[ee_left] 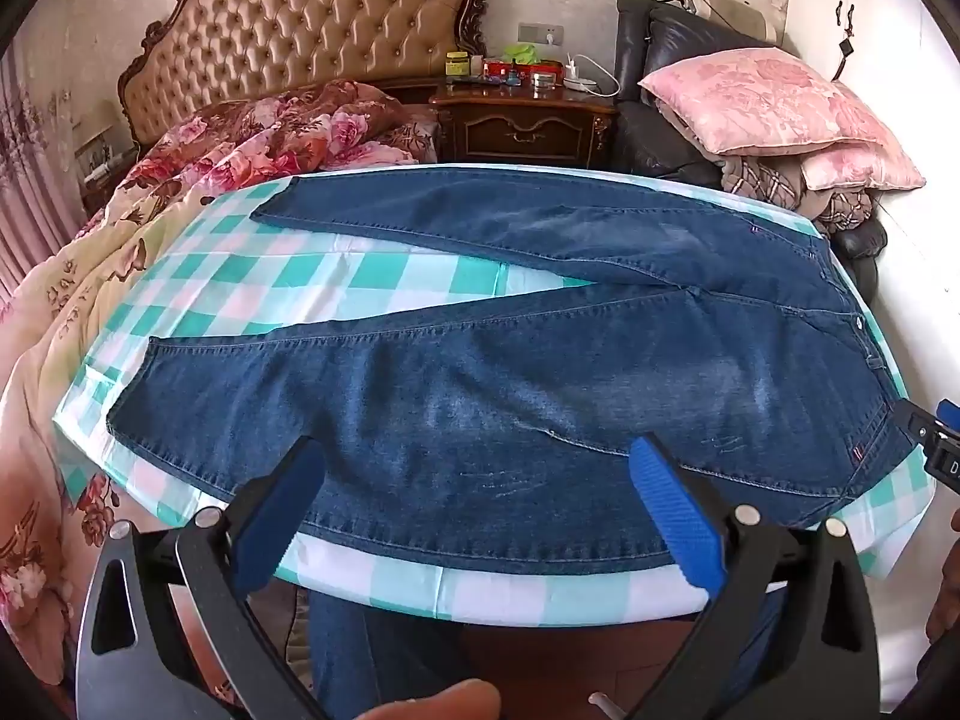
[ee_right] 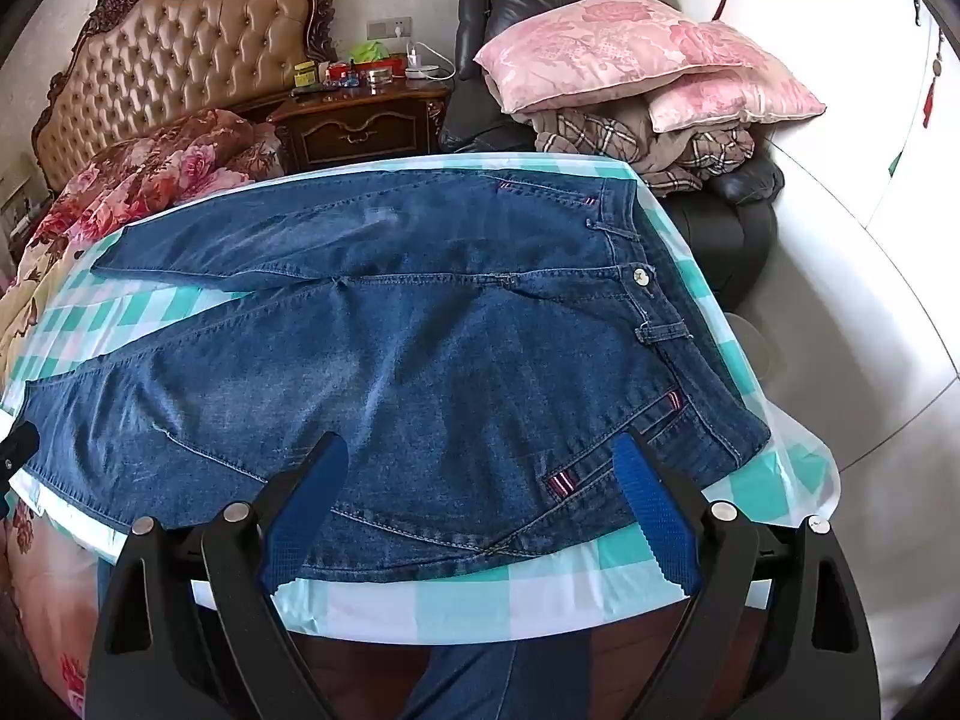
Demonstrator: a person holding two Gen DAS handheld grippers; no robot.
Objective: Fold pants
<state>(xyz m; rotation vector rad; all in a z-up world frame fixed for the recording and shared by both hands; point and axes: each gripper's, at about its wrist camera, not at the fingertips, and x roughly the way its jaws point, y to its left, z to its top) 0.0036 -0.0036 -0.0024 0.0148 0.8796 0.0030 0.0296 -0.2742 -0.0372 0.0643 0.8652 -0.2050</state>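
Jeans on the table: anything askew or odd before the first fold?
Nothing stands out. The jeans lie flat on the checked cloth, legs spread in a V, unfolded. Both grippers are open above the near edge.

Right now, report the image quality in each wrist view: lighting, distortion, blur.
Left wrist view: bright daylight, strong fisheye bend in the checked tablecloth, jeans sharp, dark corner vignette. Right wrist view: same bend, white surface at right nearly washed out, jeans' stitching crisp, no motion blur.

one pair of jeans (ee_left: 480, 372), two pillows (ee_left: 774, 102)
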